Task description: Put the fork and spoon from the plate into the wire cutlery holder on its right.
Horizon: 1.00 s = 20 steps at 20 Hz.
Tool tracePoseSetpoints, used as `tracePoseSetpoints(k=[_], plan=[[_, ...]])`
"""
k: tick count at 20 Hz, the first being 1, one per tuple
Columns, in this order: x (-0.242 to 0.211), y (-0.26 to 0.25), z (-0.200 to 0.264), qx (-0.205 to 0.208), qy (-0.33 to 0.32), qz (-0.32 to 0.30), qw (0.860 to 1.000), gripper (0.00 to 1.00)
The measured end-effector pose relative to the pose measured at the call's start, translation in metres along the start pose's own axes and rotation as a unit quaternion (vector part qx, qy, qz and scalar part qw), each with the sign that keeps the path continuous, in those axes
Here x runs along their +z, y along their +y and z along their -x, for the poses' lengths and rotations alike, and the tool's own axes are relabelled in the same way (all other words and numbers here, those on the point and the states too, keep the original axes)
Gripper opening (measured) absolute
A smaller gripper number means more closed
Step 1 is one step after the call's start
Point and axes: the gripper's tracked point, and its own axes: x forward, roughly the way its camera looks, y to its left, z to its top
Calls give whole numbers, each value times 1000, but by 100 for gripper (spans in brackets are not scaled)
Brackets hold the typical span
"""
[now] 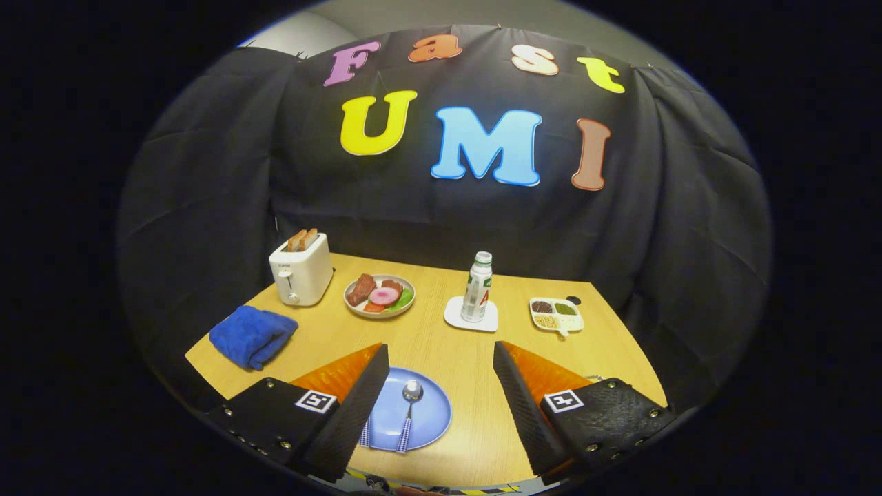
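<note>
While the fingers hover apart above the near edge of the tabletop (448,358), here is how it reads, left to right:

Far left: blue cloth (252,335) bunched near the tabletop's corner, with a white toaster (300,273) behind it holding two slices of toast.

Left of middle: a plate of play food (380,295) sits beyond the fingers, well clear of the action.

Task plate: blue plate (427,413) lies low between the fingers, partly tucked behind the left one.

Spoon: spoon (410,406) rests on that plate, bowl pointing away, checked handle toward us.

Fork: just a scrap of a second checked handle, likely the fork (365,434), peeks out beside the left finger; the tines are hidden, so I can't say how it lies.

Hand-held gripper: hand-held gripper (441,393) is spread wide and holding nothing, poised above the plate.

Middle right: a bottle (477,287) stands upright on a white coaster (471,315).

Right: a divided snack tray (557,315) with three fillings sits near the far right edge.

Wire holder: a glint of metal shows just past the right finger, possibly the holder's rim; I can't tell for sure.

Stage, by my reckoning: nothing picked up yet, and the spoon looks the easier first target.

Risk: flat cutlery on a smooth plate. If the fingers close too high, the handle could skate away or the plate could slide.

Risk: the fork sits under the left finger's shadow, so a blind descent could knock it off the rim.

Risk: with the holder barely in sight, a swing right could clip it or tip it.
</note>
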Motion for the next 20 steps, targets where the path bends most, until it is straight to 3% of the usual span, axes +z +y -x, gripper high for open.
tracePoseSetpoints(k=[7,14,20], plan=[[-57,18,-31,20,86,19,996,94],[-119,21,-64,27,201,-3,979,94],[-153,26,-76,39,248,47,967,94]])
